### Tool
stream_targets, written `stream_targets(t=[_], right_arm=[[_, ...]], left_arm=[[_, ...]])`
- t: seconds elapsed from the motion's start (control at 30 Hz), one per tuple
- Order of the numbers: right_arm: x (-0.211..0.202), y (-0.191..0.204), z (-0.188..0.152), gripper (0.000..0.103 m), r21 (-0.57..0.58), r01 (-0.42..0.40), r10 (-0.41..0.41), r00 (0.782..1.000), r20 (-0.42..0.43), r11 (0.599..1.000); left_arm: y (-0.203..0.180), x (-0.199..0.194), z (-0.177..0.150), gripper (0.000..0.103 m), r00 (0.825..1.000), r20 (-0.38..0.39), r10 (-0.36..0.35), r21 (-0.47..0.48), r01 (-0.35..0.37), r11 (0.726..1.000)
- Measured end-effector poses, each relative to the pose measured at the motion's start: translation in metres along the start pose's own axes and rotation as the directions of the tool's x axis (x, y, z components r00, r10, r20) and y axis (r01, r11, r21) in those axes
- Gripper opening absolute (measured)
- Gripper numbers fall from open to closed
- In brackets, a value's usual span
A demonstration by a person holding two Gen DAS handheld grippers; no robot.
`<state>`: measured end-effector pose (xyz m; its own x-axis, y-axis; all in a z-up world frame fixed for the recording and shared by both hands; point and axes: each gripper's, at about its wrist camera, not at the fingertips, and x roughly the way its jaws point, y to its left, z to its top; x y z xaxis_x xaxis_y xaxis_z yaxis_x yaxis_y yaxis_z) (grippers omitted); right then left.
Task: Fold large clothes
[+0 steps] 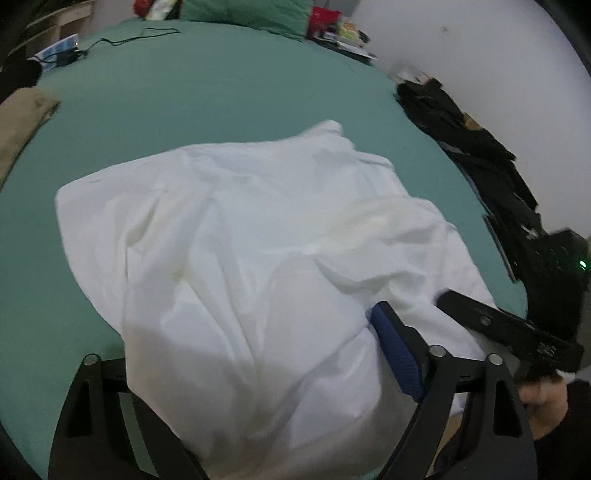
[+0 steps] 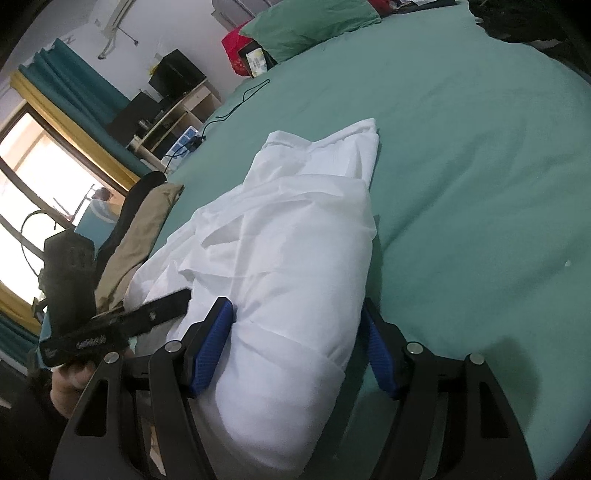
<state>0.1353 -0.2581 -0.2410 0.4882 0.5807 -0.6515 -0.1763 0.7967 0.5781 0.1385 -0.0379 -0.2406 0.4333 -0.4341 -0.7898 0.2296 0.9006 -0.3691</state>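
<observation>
A large white garment [image 1: 236, 236] lies rumpled and partly folded on the green bed sheet [image 1: 221, 92]. Its near part drapes over my left gripper [image 1: 258, 350], whose jaws stand wide apart; only the right blue pad [image 1: 397, 354] shows, the left one is hidden under cloth. My right gripper [image 2: 295, 347] is open, its blue pads [image 2: 212, 347] on either side of a thick roll of the same white garment [image 2: 295, 240], not pinching it. Each gripper shows at the edge of the other's view.
Dark clothes [image 1: 480, 158] lie along the bed's right edge. A tan garment [image 2: 140, 236] lies at the left edge. A green pillow [image 2: 314, 22], a black cable [image 1: 129, 37] and clutter sit at the head of the bed. Shelves [image 2: 173, 114] and a window stand beyond.
</observation>
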Motion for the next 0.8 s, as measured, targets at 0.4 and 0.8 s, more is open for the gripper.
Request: stream_targets(t=[0.4,0.8], right_arm=[[0.003,0.003,-0.001,0.056,0.024,-0.036,0.037,0.999,-0.025,0.999],[0.007,0.003,-0.004,0.043,0.058,-0.071,0.072,0.997,-0.013,0.996]], left_arm=[[-0.008,0.004,-0.010,0.038,0.995,0.010,-0.104,0.003,0.104,0.995],[-0.006,0.010,-0.009,0.057,0.995,0.025,-0.094,-0.040,0.095,0.995]])
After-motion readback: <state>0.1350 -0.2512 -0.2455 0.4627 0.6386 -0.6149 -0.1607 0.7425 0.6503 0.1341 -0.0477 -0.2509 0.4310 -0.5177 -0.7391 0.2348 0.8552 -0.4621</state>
